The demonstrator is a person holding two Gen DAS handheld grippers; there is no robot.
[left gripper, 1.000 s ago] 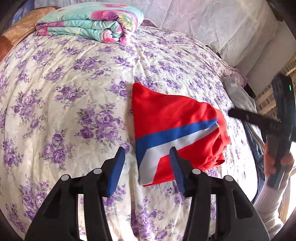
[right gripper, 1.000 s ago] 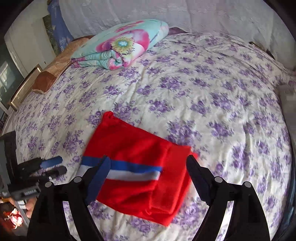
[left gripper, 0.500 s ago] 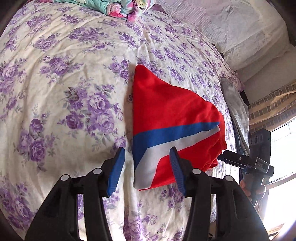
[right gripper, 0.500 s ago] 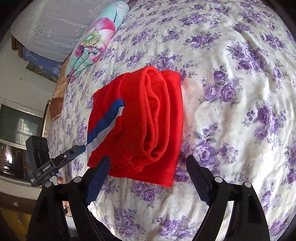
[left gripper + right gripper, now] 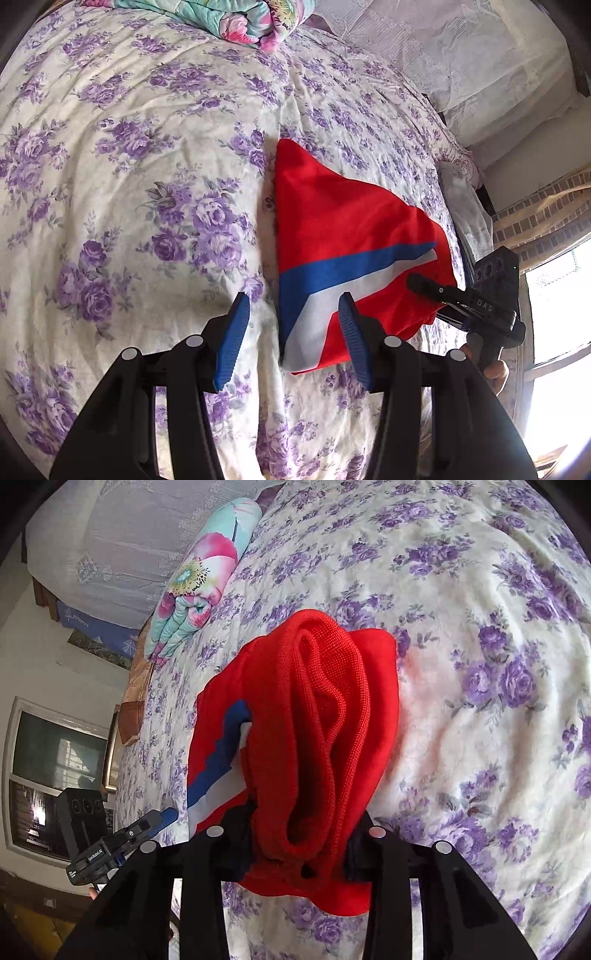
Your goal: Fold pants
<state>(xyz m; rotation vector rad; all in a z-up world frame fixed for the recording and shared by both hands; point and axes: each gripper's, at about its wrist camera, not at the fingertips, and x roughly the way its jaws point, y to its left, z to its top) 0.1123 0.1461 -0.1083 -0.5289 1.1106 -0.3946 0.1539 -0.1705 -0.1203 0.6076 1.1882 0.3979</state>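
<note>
1. Red knit fills the middle of the left wrist view: the pants [image 5: 343, 236] lie folded into a compact bundle on the bed [image 5: 129, 184], right of centre, with a blue and white stripe running to their near corner. The left tool [image 5: 291, 332] hovers at the bottom of the frame, jaws wide apart and holding nothing, straddling that striped corner without touching it, as far as I can tell. The right tool [image 5: 443, 291] comes in from the right edge and meets the bundle's right-hand side.

2. In the same view, a folded quilt [image 5: 221, 18] sits at the top edge, well apart from the pants. Pale lace-covered bedding lies upper right, and a brick wall and a bright window are at the far right. Nothing stands between either tool and the cloth.

3. In the right wrist view the pants [image 5: 314, 720] bulge up the centre, thick soft folds rising from between the jaws of the right tool [image 5: 306, 853], which are drawn in on the bundle's near edge. The fingertips are buried in cloth.

4. Judged from its drape, the fabric is light, limp and slightly grippy; layers may slide apart, so a hold across all the layers at an edge or corner looks safest.

5. At lower left of this view the left tool [image 5: 162, 818] shows beside a window; the quilt [image 5: 199, 579] lies upper left.
</note>
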